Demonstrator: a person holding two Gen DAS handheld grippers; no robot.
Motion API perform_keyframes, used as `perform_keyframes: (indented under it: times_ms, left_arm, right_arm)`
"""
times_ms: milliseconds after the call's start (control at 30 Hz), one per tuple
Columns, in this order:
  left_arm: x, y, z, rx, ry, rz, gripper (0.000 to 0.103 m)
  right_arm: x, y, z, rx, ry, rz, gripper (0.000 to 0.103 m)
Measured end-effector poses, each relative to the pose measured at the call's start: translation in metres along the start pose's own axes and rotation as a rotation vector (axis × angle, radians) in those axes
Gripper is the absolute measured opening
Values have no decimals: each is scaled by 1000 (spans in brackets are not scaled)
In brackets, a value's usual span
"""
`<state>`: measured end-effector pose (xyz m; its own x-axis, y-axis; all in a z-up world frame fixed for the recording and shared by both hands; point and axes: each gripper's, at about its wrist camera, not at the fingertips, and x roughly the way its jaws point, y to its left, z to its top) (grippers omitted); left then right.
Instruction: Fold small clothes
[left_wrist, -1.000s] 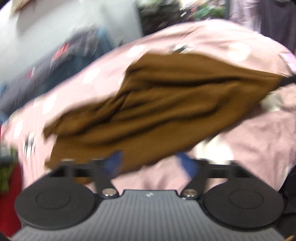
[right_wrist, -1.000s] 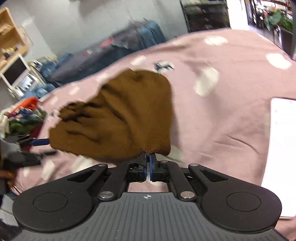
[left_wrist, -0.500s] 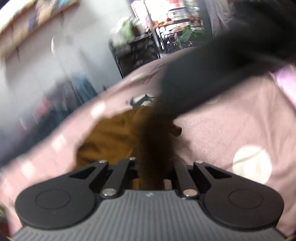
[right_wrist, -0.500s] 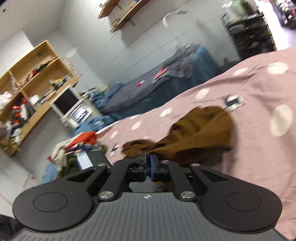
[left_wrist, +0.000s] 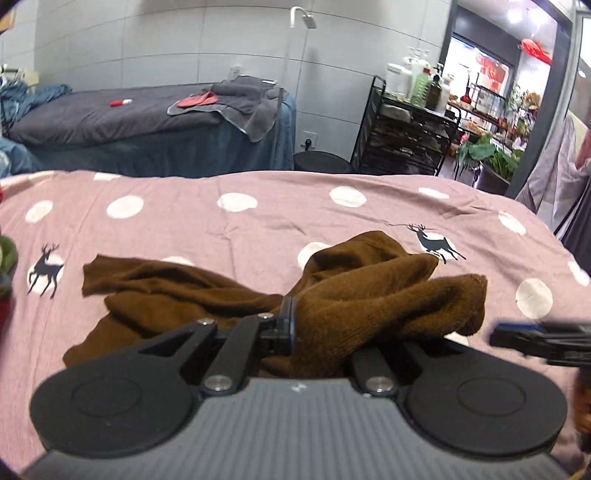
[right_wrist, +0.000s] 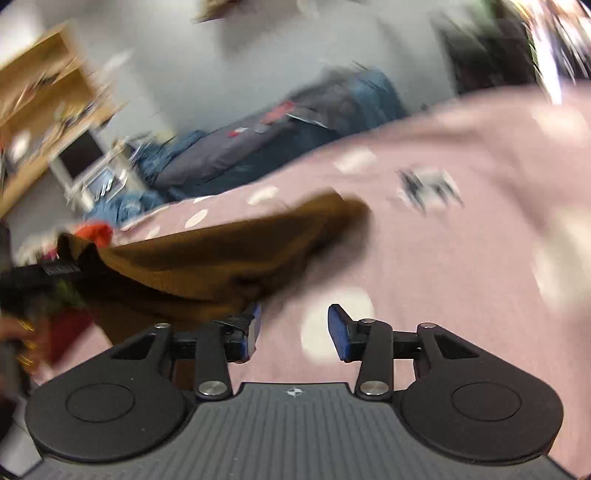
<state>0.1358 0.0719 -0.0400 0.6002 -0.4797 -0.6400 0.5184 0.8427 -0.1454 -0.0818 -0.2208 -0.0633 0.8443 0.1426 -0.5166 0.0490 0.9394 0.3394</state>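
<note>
Left gripper pinches a bunched fold of the brown knit garment, right finger hidden under cloth. Right gripper is spread, nothing between its fingers. Garment lies crumpled on the near part of the pink dotted bedsheet, trailing left. Far: grey bed, black shelf cart.

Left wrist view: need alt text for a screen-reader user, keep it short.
The left gripper is shut on a bunched brown knit garment, the rest of which lies crumpled to the left on a pink bedspread with white dots and deer prints. The right gripper enters at the right edge; a grey bed and black shelf cart stand behind.
</note>
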Motion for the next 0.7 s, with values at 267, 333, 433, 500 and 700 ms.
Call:
perform_keyframes:
  times_ms: [267, 333, 433, 500, 700]
  left_arm:
    - [-15, 0, -10, -21, 6, -3, 6]
    - [-16, -1, -12, -14, 11, -5, 6]
    - [-16, -2, -13, -10, 15, -5, 6]
    - [-17, -2, -14, -6, 9, -1, 6]
    - [-56, 5, -3, -42, -136, 46, 6]
  right_arm:
    - [85, 84, -24, -1205, -26, -152, 84]
    - [97, 83, -22, -1241, -19, -160, 75]
    - [111, 76, -14, -1233, 48, -188, 8]
    - [107, 74, -3, -1131, 67, -171, 7]
    - [0, 66, 50, -656, -125, 4, 6]
